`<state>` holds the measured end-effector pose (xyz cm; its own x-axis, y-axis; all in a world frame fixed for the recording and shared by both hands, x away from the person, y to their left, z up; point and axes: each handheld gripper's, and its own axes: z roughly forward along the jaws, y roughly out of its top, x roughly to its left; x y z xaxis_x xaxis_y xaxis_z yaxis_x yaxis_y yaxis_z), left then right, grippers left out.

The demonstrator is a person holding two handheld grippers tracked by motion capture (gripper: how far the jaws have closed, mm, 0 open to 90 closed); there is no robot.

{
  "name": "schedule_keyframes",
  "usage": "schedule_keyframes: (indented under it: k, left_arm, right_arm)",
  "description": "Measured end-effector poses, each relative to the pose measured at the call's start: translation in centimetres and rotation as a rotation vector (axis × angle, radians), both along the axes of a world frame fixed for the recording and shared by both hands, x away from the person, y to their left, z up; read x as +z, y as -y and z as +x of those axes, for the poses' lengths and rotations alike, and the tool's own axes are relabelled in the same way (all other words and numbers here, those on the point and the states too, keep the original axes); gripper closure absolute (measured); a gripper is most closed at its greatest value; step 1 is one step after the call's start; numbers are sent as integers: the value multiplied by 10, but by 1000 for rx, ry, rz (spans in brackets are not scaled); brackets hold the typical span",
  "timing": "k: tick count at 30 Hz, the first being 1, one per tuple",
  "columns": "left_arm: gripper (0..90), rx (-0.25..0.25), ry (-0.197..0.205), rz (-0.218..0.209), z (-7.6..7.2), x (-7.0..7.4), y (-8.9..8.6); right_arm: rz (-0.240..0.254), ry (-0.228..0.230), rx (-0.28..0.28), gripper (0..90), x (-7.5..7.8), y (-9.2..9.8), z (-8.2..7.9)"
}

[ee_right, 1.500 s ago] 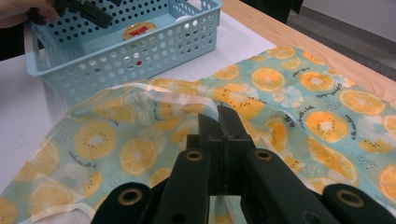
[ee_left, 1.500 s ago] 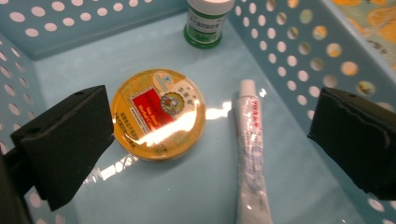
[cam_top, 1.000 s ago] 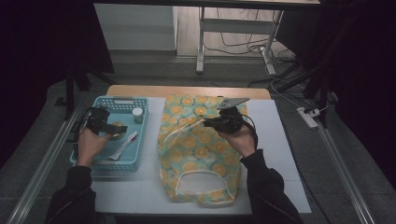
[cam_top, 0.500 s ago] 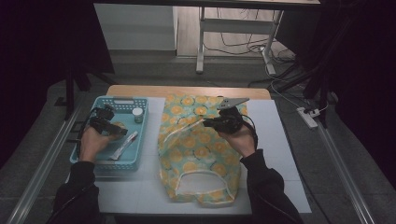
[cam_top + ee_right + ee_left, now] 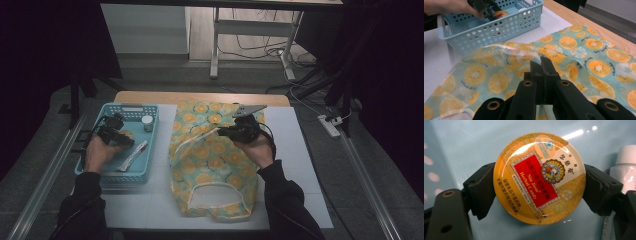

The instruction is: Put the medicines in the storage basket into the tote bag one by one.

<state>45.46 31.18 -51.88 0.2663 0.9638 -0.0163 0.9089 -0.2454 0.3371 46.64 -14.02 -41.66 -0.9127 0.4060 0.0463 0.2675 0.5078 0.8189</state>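
Now the left gripper [image 5: 539,180], its jaws just closing, clasps a round glossy tin [image 5: 539,178] reading "Nin Jiom Herbal Candy"; the right gripper [image 5: 543,65] stays clenched on the soft orange-print bag [image 5: 584,55].

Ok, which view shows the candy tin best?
The left gripper view: the candy tin sits large with a readable label. The high view shows a small yellow spot in the basket; the right gripper view, a sliver.

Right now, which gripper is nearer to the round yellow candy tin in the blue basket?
Left. The left gripper has its jaws on both sides of the candy tin in the basket. The right gripper is off over the fruit-print bag, clamping its edge.
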Motion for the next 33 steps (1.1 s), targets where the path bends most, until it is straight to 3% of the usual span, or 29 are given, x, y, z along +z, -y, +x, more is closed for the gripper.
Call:
schedule_keyframes:
  k: [10,19,33]
  left_arm:
    - [206,12,39,-67,-5,8,-5]
    - [206,-7,84,-88,-12,23,-4]
    - [206,-96,159,-109,-38,47,8]
  right_arm:
    - [3,-1,-4,900,0,1,1]
    - [4,0,-4,900,0,0,1]
    - [12,3,-10,900,0,2,2]
